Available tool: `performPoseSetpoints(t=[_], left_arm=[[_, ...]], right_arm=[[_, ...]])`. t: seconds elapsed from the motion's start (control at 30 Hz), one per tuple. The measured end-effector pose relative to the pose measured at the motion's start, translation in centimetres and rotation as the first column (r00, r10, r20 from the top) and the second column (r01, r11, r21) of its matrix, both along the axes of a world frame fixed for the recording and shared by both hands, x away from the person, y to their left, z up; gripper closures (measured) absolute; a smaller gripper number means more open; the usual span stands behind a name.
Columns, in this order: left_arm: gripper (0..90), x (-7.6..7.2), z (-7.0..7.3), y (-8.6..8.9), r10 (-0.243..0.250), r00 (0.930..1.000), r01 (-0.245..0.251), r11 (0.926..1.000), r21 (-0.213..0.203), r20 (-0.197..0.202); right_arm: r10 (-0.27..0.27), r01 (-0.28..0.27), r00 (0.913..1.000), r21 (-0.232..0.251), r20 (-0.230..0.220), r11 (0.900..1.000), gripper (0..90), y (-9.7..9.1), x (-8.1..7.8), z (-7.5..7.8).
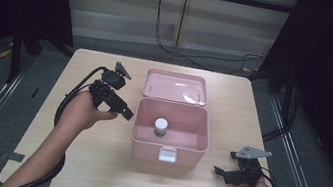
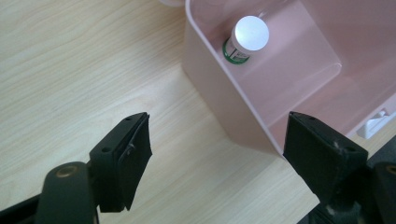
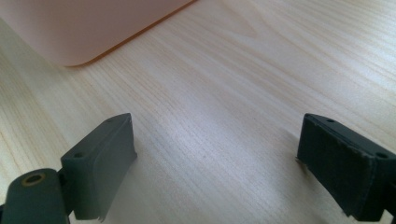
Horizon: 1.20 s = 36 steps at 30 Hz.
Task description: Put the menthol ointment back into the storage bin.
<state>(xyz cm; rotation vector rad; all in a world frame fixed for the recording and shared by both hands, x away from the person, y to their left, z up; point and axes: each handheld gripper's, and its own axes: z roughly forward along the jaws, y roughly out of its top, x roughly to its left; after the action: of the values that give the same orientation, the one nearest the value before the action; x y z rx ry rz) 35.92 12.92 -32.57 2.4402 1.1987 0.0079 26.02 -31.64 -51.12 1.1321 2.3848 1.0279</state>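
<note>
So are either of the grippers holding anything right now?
No. The left gripper and right gripper are both open and empty; the bottle stands untouched inside the pink box.

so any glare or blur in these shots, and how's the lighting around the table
High view: table evenly lit, surroundings dark, glare streak on the open lid. Left gripper view: bottle cap washed out white, left claw soft. Right gripper view: sheen on the wood between the jaws of the right claw, pink box blurred.
</note>
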Motion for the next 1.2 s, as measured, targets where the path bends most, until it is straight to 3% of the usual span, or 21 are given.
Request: performPoseSetpoints(t=[0.47, 0.93, 1.2], left_arm=[[22.7, -0.4, -2.5, 3.2, 0.010, 0.9999, -0.010, 0.9993, -0.035, -0.003], [22.7, -0.8, -6.4, 5.8, 0.032, 0.9991, -0.033, 0.9973, -0.065, -0.028], [22.7, -1.3, -8.4, 6.6, 0.034, 0.9993, -0.035, 0.9967, -0.073, -0.016]], right_arm=[[0.002, -0.002, 1.0000, -0.001, 0.000, 1.0000, 10.5, 0.0, 0.0, 0.0], [0.002, -0.002, 1.0000, -0.001, 0.000, 1.0000, 10.4, 0.0, 0.0, 0.0], [0.002, -0.002, 1.0000, -0.001, 0.000, 1.0000, 10.4, 0.0, 0.0, 0.0]])
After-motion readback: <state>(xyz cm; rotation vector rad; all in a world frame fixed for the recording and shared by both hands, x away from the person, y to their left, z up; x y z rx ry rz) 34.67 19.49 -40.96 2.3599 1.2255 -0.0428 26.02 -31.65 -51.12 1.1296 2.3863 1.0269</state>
